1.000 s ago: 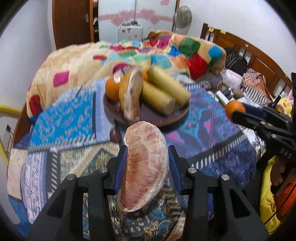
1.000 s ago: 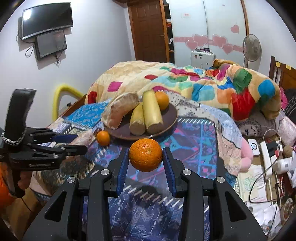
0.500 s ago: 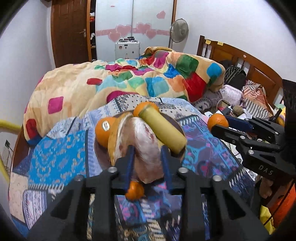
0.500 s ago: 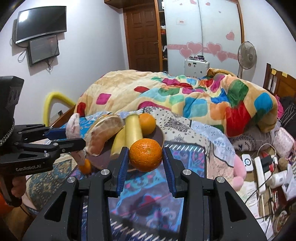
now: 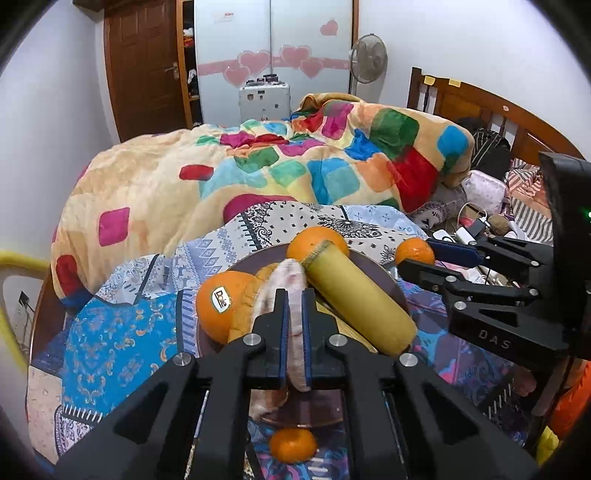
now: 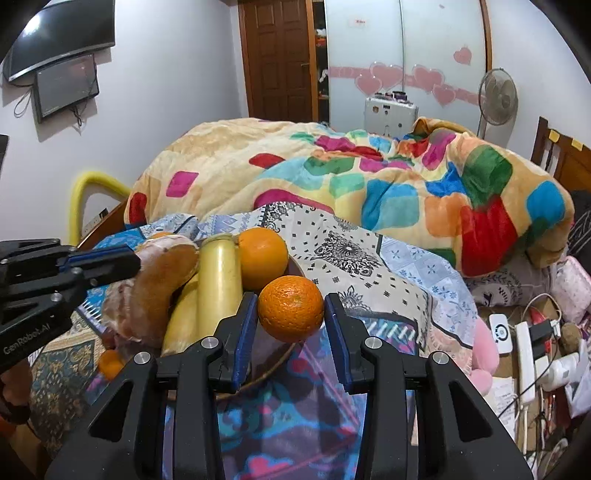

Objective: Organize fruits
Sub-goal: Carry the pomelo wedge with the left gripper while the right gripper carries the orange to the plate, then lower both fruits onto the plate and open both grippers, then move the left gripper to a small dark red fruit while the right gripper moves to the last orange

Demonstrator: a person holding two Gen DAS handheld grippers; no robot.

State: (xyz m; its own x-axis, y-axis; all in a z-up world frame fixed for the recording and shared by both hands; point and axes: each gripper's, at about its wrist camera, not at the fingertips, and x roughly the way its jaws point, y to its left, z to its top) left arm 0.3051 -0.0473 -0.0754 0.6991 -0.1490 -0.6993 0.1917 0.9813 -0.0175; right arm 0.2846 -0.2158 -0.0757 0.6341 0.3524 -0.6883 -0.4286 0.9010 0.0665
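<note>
One orange (image 5: 221,304) bears a "Dole" sticker (image 5: 221,300); right gripper (image 5: 413,258) reads "DAS".

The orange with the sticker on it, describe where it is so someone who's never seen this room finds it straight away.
Start at the dark round plate on the patterned cloth before the colourful quilt. The stickered orange sits at the plate's left edge beside a pomelo wedge. It alone carries a white oval label.

Home bedroom: bed (image 6: 369,177), wardrobe (image 6: 402,55), wall television (image 6: 59,33).
</note>
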